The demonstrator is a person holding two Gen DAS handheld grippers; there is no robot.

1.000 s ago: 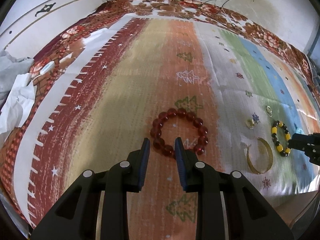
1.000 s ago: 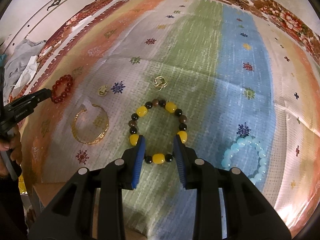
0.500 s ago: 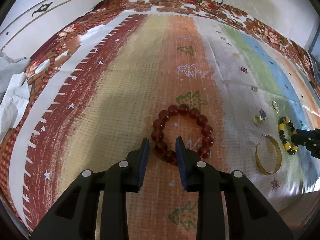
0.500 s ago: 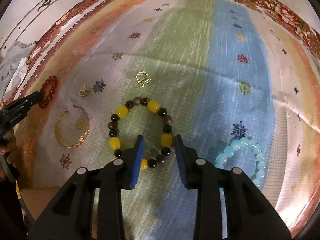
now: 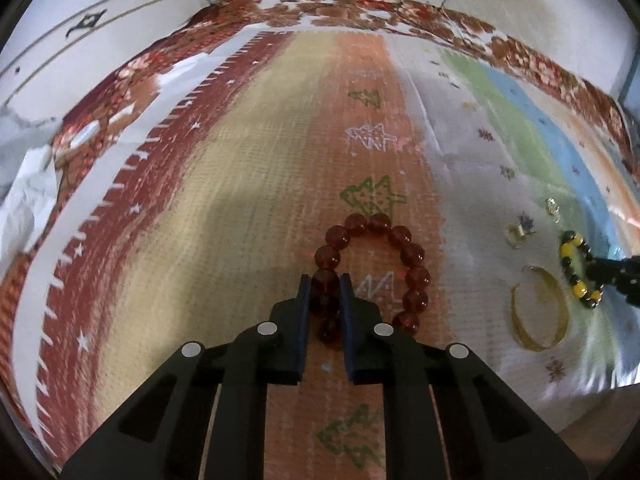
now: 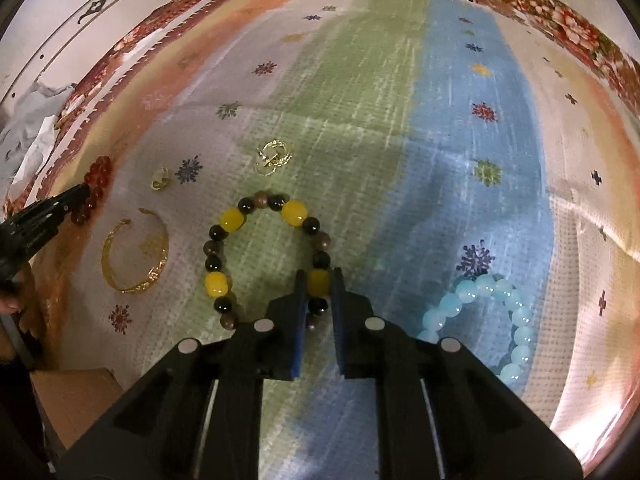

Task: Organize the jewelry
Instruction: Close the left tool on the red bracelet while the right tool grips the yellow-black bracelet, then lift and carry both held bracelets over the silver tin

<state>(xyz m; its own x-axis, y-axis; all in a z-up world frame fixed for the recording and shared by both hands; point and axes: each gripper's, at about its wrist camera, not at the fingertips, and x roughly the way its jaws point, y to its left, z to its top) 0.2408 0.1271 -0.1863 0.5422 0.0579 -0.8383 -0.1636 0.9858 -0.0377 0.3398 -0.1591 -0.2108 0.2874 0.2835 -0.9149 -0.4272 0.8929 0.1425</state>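
Note:
A red bead bracelet (image 5: 404,240) lies on the striped cloth (image 5: 224,184). My left gripper (image 5: 324,280) is shut on its left side, beads pinched between the jaws. A yellow and black bead bracelet (image 6: 232,220) lies on the green stripe; my right gripper (image 6: 318,274) is shut on its right side, around a yellow bead. That bracelet also shows in the left wrist view (image 5: 572,264), with the right gripper's tip (image 5: 612,272) on it. The left gripper's tip (image 6: 52,210) and the red bracelet (image 6: 96,180) show at the left of the right wrist view.
A gold open bangle (image 6: 132,256) (image 5: 540,312), a small gold ring (image 6: 160,180) (image 5: 514,234) and a gold earring (image 6: 274,156) lie between the two bracelets. A pale blue bead bracelet (image 6: 496,312) lies at the right. White crumpled cloth (image 5: 28,200) sits past the left edge.
Both grippers have moved forward and closed: the left one onto the red bracelet's left beads, the right one onto the yellow and black bracelet's right side.

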